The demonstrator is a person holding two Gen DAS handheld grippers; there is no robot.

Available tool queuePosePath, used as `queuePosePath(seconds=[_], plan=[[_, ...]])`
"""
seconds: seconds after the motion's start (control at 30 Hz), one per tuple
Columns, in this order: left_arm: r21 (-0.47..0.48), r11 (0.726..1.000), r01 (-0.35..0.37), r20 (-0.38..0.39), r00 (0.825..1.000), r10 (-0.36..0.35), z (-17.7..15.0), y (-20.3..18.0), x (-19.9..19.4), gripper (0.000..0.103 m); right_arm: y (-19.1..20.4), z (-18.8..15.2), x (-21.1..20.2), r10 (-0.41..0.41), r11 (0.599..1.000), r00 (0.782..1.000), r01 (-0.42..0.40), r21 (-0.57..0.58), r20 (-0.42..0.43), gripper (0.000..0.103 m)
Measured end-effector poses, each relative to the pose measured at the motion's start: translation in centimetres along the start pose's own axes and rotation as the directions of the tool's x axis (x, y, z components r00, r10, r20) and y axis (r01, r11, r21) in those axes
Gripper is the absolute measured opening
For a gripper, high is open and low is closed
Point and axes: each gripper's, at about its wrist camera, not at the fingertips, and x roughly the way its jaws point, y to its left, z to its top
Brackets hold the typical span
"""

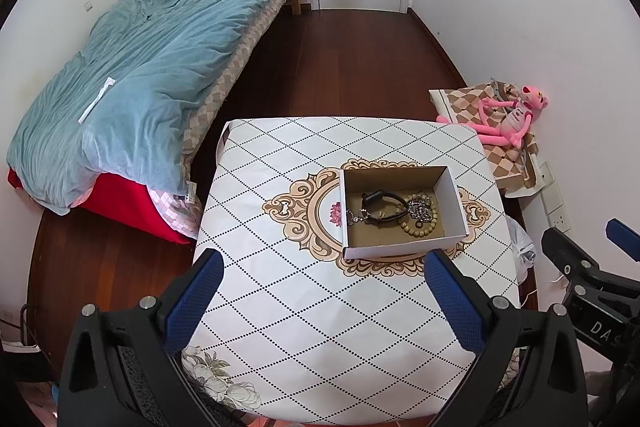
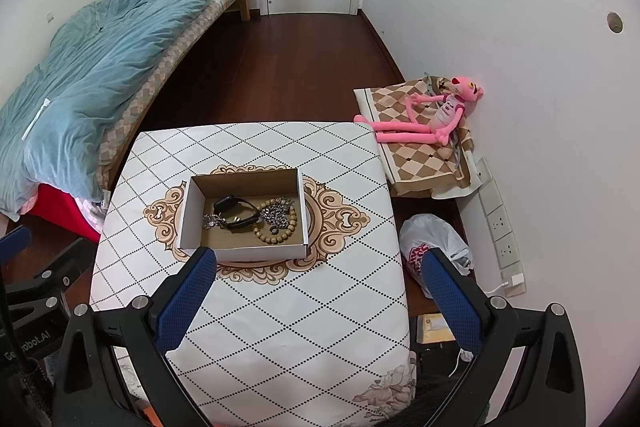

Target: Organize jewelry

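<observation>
White cloth with a black diamond grid covers the table (image 1: 320, 307), and nothing loose lies on it that I can see. At its middle, over the gold scrollwork medallion, stands the open cardboard box (image 2: 244, 255), upright, its near wall facing me.

All the jewelry I can find is already inside that box, heaped on the brown floor. Biggest is the black watch (image 2: 236, 213), its strap looped, toward the left. Next to it on the right lies the ring of tan beads (image 2: 280, 237), with a silver chain (image 2: 276, 213) piled on top of it, the two touching. Smallest is a little silver piece (image 2: 209, 221) at the watch's left end; I cannot tell what it is.

My left gripper (image 1: 322, 269) and my right gripper (image 2: 320, 267) both hang above the near part of the table, fingers spread wide, gripping nothing, short of the box.

By my reckoning the gathering is done. What may remain is untangling the pieces within; there is no lid in sight.
</observation>
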Motion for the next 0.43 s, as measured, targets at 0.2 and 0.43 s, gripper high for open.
queuePosePath(seconds=[0.2,0.43], plan=[[0.001,1.0,-0.001,0.003,1.0,0.001,0.02,-0.01,-0.13,0.102,-0.25,0.02,0.01,0.002,1.0,1.0,-0.002,0.0,0.0,0.103],[-0.002,1.0,-0.012,0.017,1.0,0.012,0.13,-0.13,-0.38,0.102,-0.27,0.04,-0.11,0.004,1.0,1.0,-0.004,-0.001,0.002,0.103]])
